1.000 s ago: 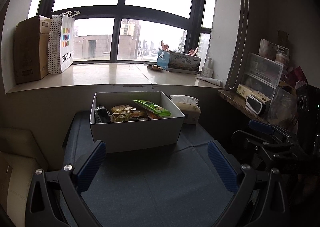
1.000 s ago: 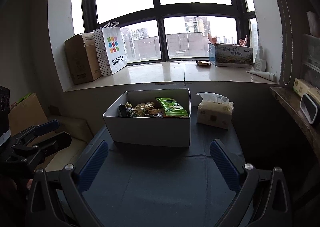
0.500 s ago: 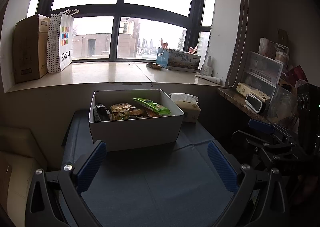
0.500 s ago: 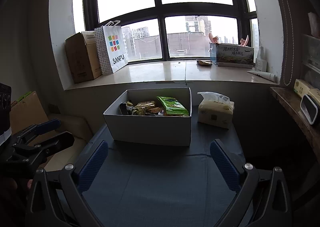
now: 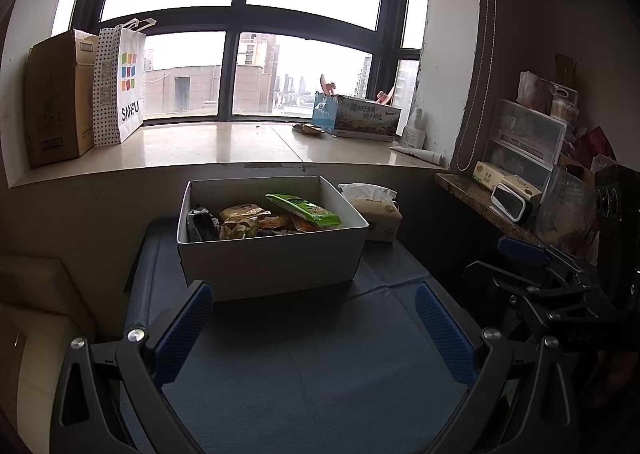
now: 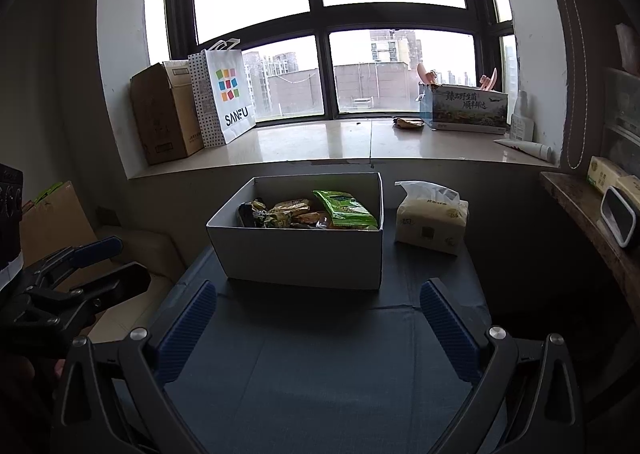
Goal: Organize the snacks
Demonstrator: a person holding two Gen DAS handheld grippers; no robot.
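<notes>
A white cardboard box [image 5: 276, 258] [image 6: 304, 256] stands on a dark blue table [image 5: 312, 366] [image 6: 328, 370] below the window. Inside lie several snack packets: a green one [image 5: 304, 209] [image 6: 346, 209], yellow ones [image 5: 240, 221] [image 6: 292, 209] and a dark one [image 5: 200, 225] [image 6: 252, 213]. My left gripper [image 5: 312, 318] hovers open in front of the box, nothing between its blue pads. My right gripper [image 6: 316, 314] is open too, equally short of the box. Each gripper shows at the edge of the other's view, the right gripper [image 5: 548, 286] and the left gripper [image 6: 72, 282].
A tissue pack [image 5: 374, 213] [image 6: 432, 219] sits right of the box. On the windowsill [image 5: 224, 145] stand a brown carton [image 5: 56, 101], a SANFU paper bag [image 5: 120, 85] and a printed box [image 5: 356, 117]. A cluttered shelf [image 5: 520, 197] lines the right wall.
Both grippers have drifted slightly, so the box sits a little lower in the left view and a little farther in the right view. Both stay open.
</notes>
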